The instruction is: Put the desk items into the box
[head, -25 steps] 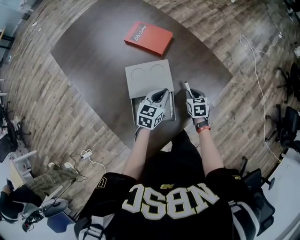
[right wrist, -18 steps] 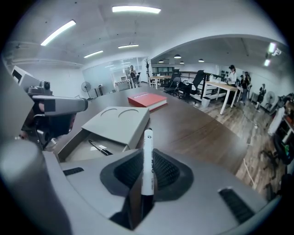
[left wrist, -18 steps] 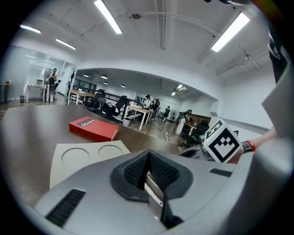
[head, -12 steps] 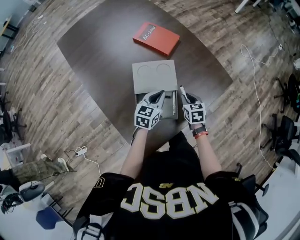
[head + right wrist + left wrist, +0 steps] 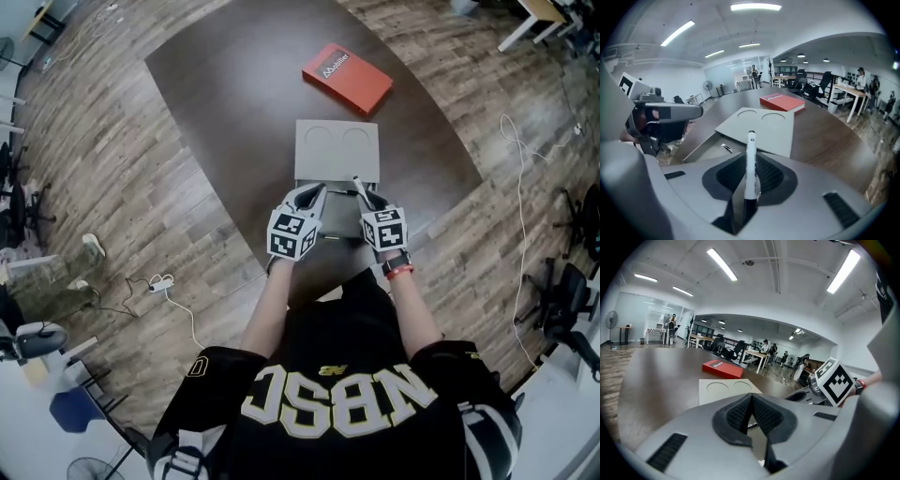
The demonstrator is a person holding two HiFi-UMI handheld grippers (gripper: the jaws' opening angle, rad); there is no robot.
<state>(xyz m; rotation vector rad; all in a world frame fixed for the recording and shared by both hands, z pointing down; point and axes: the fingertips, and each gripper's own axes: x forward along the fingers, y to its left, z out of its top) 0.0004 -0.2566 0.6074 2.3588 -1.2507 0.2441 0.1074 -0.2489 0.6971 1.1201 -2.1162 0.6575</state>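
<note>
Dark brown counter [image 5: 216, 112] carried a flat grey box [image 5: 337, 155], lid offset toward 12 o'clock. The right gripper [image 5: 362, 189] had its jaws pinching a white marker [image 5: 750, 164] over the opening, seemingly for dropping in. The left gripper [image 5: 317, 190] had its jaws pressed together, empty.

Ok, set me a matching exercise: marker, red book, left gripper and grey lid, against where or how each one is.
Things:
1. marker
2. red book
3. left gripper
4. grey lid

Places or states:
A. jaws together, nothing held
B. flat on the table, beyond the box
C. covering only the far part of the box
D. clamped in the right gripper

Pairs: 1-D, 2-B, 3-A, 4-C
</note>
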